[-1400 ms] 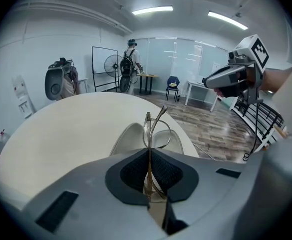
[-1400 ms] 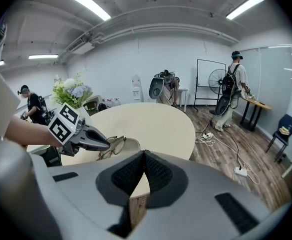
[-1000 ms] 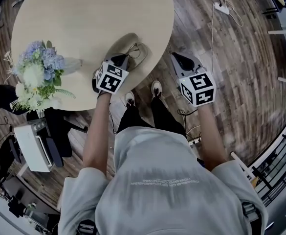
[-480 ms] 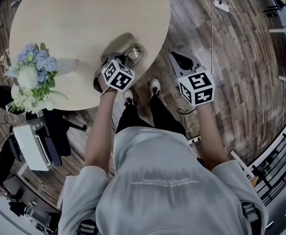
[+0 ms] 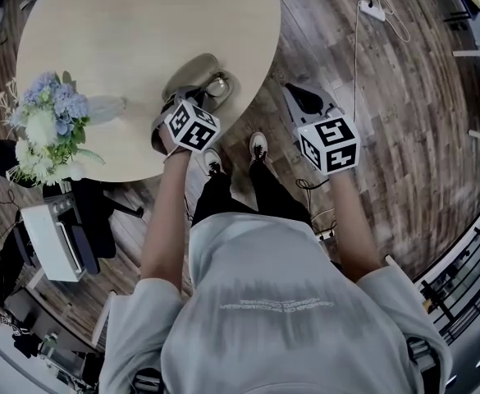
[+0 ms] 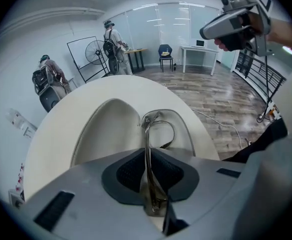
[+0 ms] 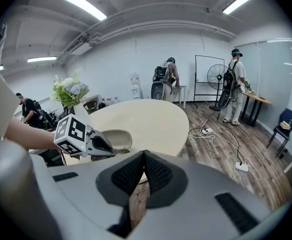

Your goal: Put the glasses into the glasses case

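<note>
The left gripper [image 6: 148, 186] has its jaws clamped on the thin metal frame of the glasses [image 6: 158, 131]. They are held edge-on, with one lens rim reaching forward over the open glasses case [image 6: 108, 129]. The case lies near the lower right edge of the round surface [image 5: 125, 23], just above the left gripper's marker cube in the head view. In the left gripper view the rim hangs over the case's right-hand shell, but I cannot tell whether it is touching the lining.

Placing looks close, so what the step needs now is a clean set-down:
- Tip the frame flat so both lenses lie along the shell.
- Lower it until it rests, and only then part the jaws.
- Draw straight back so the pads don't drag the frame out.
- Whether the temples are fully folded is unclear, and a splayed one could foul the lid.

The right gripper [image 7: 143, 170] hangs off the surface at the right of the head view, with its jaws together on nothing. It could steady the light case, which may skid.
</note>
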Demonstrator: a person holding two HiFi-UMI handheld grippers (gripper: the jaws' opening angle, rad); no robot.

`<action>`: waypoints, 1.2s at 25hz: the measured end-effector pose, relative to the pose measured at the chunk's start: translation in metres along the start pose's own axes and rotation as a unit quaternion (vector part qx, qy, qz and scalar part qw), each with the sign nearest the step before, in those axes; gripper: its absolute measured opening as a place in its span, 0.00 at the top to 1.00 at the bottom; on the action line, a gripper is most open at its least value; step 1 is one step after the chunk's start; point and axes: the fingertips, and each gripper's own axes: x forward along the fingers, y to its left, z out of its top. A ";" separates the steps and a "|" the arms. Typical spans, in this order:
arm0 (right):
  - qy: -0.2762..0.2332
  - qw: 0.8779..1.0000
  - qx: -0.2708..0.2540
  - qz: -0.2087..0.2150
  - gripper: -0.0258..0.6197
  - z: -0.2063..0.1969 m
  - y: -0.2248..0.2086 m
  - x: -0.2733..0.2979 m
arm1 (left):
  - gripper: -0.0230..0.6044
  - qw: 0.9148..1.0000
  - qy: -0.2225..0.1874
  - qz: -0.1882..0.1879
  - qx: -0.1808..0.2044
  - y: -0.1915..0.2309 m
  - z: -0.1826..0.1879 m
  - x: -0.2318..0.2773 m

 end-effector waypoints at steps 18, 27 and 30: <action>-0.034 0.999 -0.042 0.000 0.96 0.038 0.009 -0.019 | 0.85 0.991 -0.092 0.050 -0.078 0.028 0.016 -0.071; -0.087 0.991 -0.098 -0.012 0.96 0.079 0.009 -0.055 | 0.92 0.973 -0.171 0.079 -0.132 0.028 0.035 -0.143; -0.106 0.987 -0.120 -0.012 0.96 0.098 0.013 -0.068 | 0.94 0.965 -0.200 0.095 -0.142 0.031 0.045 -0.176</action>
